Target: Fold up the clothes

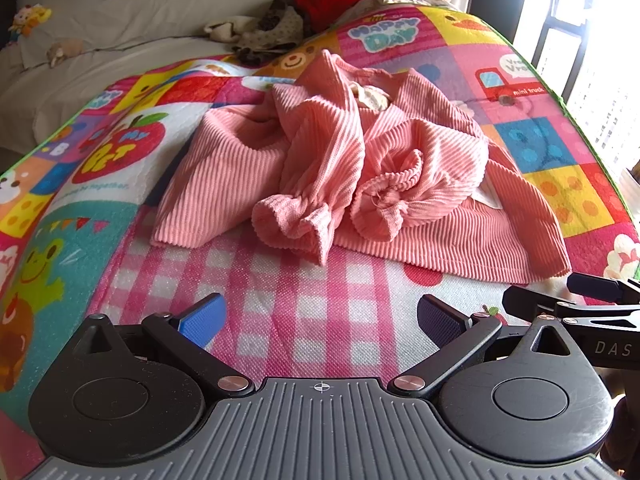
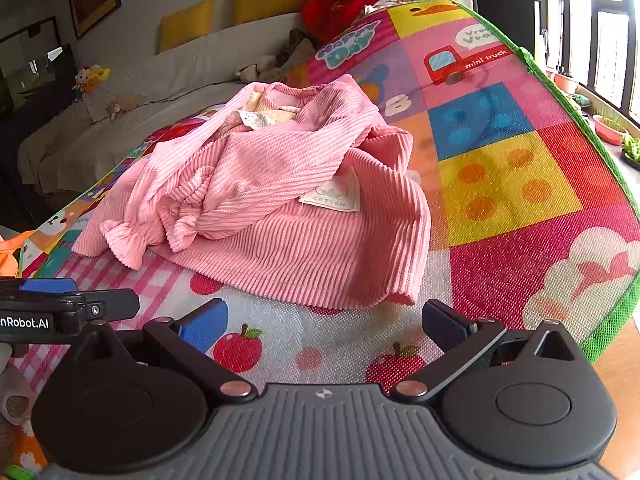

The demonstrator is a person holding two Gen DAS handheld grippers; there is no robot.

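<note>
Fold not begun: left gripper and right gripper both wide, empty, near crumpled pink top; next, spread its sleeves flat.

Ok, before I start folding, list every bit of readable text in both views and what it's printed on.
"HAPPY DAY": play mat
"mini truck": mat, by the red truck
"MY PET": mat's apple
"COTTON": white label on the pink garment
"DAS": right gripper, cut off
"nRobot.AI": left gripper, cut off
Speech bubble by the truck and the line under the apple: too blurred to read.
</note>
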